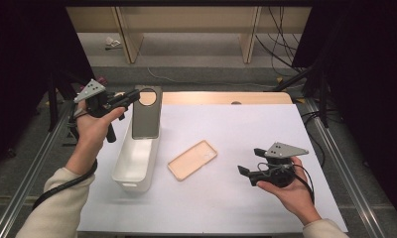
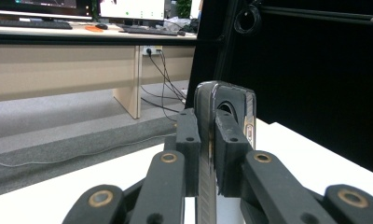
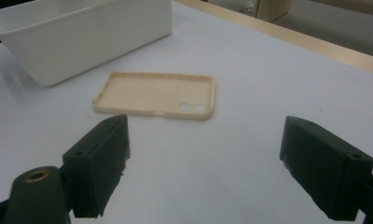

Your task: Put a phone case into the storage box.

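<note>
- The white table (image 1: 246, 134) carries a long white bin (image 1: 137, 163) at its left and a beige phone case (image 1: 192, 159) lying open side up just right of the bin.
- The left gripper (image 1: 132, 97) pinches the upper end of a dark phone case (image 1: 147, 116) between its jaws, holding it upright over the bin's far end.
- The right gripper (image 1: 246, 171) hangs low over the table with its jaws spread wide, nothing between them, facing the beige phone case.
</note>
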A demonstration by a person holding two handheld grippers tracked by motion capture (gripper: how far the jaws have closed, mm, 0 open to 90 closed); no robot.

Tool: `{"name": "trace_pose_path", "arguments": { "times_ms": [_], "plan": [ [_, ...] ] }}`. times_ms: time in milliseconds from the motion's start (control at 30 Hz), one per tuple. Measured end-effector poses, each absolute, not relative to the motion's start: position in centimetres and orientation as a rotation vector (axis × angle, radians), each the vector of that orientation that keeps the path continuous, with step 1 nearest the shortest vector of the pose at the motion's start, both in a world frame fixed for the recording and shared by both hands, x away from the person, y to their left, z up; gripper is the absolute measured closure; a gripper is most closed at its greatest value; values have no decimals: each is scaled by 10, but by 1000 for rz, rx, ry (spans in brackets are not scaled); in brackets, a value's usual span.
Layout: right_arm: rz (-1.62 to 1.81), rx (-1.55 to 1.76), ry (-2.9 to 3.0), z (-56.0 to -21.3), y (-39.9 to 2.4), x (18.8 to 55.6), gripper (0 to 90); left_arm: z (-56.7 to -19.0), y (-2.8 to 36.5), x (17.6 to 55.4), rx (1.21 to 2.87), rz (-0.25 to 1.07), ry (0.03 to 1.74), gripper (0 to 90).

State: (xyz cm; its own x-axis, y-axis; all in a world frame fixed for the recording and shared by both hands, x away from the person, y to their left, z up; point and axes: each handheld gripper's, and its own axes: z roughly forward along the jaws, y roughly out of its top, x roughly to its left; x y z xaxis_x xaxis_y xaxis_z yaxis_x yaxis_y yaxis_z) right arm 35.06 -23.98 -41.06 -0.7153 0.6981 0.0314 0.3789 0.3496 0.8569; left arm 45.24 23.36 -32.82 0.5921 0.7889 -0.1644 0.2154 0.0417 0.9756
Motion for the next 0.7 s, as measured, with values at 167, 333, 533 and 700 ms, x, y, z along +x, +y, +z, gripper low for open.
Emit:
{"name": "trace_pose_path", "arguments": {
  "times_ms": [167,333,533,700],
  "plan": [
    [1310,952,2278,-411,-240,351,166,-331,235,458,1503,542,904,815],
    [1312,952,2278,-411,-240,351,166,-334,238,463,1507,542,912,815],
    [1311,954,2278,-411,-240,351,166,-335,241,467,1502,544,923,815],
    [1315,954,2277,-411,-240,351,166,-336,243,471,1503,545,921,815]
  ]
}}
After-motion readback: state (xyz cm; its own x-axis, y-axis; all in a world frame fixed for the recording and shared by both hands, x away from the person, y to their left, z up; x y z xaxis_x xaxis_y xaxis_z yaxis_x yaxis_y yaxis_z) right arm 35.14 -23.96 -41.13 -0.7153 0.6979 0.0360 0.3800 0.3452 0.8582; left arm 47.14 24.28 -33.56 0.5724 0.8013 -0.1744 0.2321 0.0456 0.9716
